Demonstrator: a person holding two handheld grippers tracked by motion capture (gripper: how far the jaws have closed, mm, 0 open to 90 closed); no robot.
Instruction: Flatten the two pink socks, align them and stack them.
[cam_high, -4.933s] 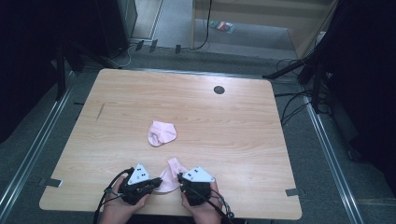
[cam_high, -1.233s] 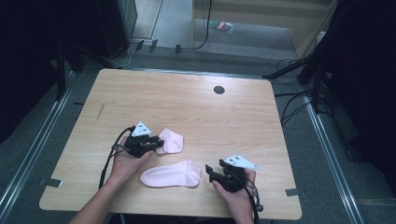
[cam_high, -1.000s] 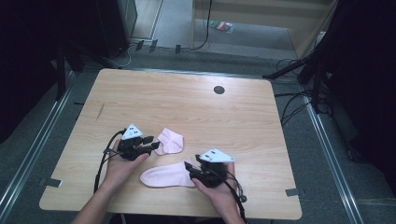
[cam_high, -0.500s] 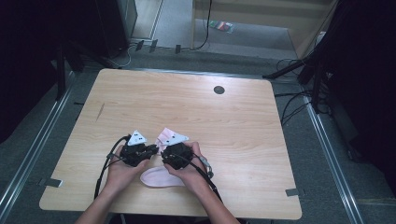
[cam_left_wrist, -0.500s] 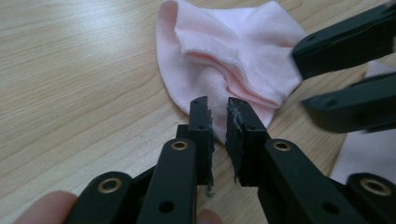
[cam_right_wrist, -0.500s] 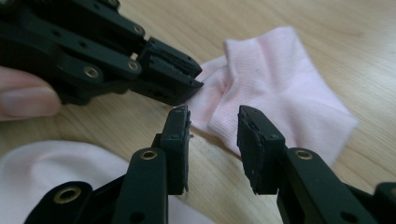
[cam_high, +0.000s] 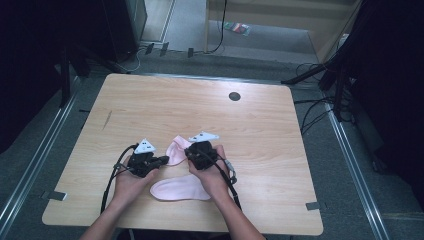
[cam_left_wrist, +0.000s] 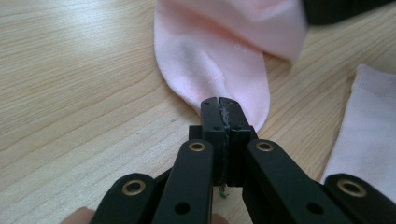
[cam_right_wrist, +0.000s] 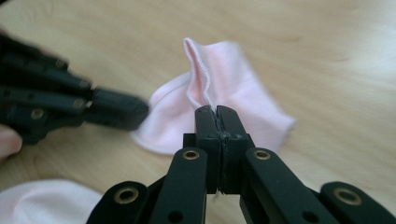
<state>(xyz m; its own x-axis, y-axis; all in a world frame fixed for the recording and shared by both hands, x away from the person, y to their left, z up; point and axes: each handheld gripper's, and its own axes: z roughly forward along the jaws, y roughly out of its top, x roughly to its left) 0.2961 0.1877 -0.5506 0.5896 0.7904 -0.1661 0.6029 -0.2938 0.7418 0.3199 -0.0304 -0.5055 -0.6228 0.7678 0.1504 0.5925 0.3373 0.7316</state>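
A small pink sock lies bunched on the wooden table between my two grippers. My left gripper is shut on its rounded near edge, jaw tips pressed together at the left gripper. From the other side my right gripper is shut on the hemmed edge, which stands up in a fold of the pink sock above the right gripper. The left gripper shows there, touching the sock's left side. A second pink sock lies flat nearer the front edge.
A dark round hole sits in the table's far middle. The flat sock lies just right of the left gripper's jaws. Black cables run over the floor to the right of the table.
The right gripper came from the table's front right, over the flat sock, to the bunched sock and shut on its hem. The left gripper stayed at that sock, shifting slightly.
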